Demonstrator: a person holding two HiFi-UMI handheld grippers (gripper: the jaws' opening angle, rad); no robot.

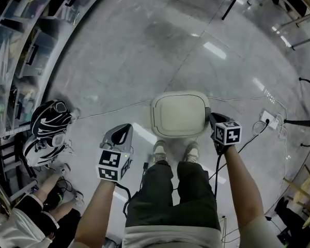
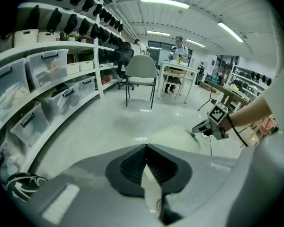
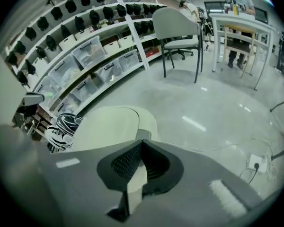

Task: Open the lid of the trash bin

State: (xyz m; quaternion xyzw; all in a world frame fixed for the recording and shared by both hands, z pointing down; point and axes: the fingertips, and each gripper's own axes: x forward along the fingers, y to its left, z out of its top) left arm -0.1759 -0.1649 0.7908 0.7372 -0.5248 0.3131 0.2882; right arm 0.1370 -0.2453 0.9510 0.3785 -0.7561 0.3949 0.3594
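Observation:
The trash bin [image 1: 179,115] stands on the floor right in front of the person's shoes, and its cream lid lies flat and closed. My left gripper [image 1: 127,127] hangs to the bin's left, a little apart from it, jaws shut and empty. My right gripper [image 1: 212,116] is close against the bin's right edge, also shut on nothing. The left gripper view has the lid [image 2: 176,137] just beyond the closed jaw tips [image 2: 146,146], with the right gripper [image 2: 199,126] at its far side. In the right gripper view the lid [image 3: 109,123] lies just past the closed jaw tips [image 3: 142,141].
Shelves with plastic boxes [image 1: 20,45] curve along the left. A black-and-white bag [image 1: 49,125] sits on the floor below them, and a person [image 1: 26,218] crouches at the lower left. A power strip with cables [image 1: 269,119] lies at the right. A chair [image 2: 140,72] and table [image 2: 180,72] stand farther off.

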